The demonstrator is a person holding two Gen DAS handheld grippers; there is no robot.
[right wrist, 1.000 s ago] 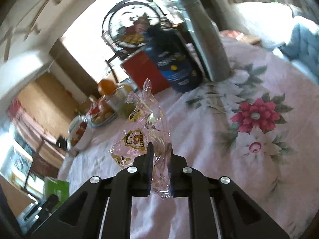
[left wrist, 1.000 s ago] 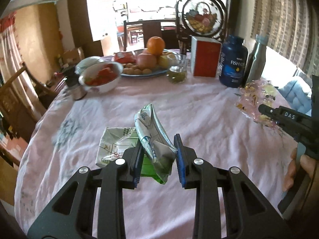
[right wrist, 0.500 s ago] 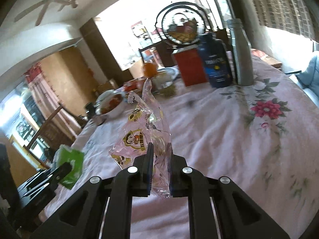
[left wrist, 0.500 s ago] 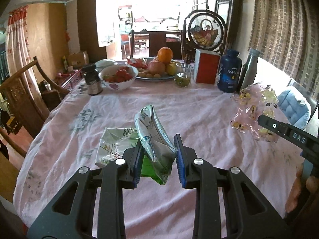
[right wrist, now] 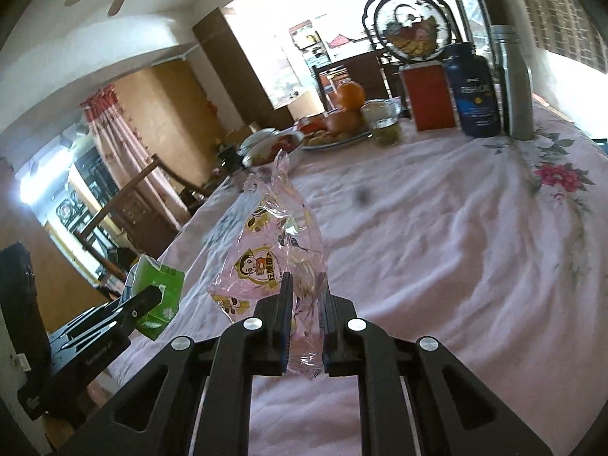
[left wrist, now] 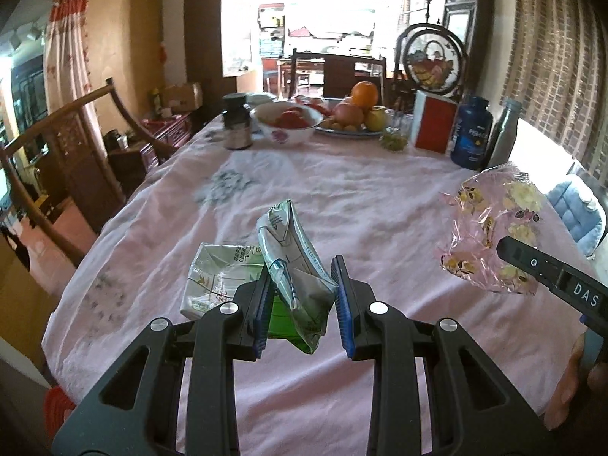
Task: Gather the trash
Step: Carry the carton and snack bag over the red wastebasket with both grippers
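With my left tool (left wrist: pixel 302 296) clamping the green-and-white packet (left wrist: pixel 294 262) and my right tool (right wrist: pixel 306 300) pinching the pink wrapper (right wrist: pixel 273 250), I should carry both steadily, squeezing firmly, away from the dishes at twelve o'clock on the table (left wrist: pixel 380 209).

Both grippers, left (left wrist: pixel 301 296) and right (right wrist: pixel 306 319), are matte black plastic with triangular cut-outs in the arms, silver screws near the finger bases and blue ribbed pads (left wrist: pixel 344 304), the right's side bearing white "DAS" lettering above a bare-skinned hand (left wrist: pixel 570 387).
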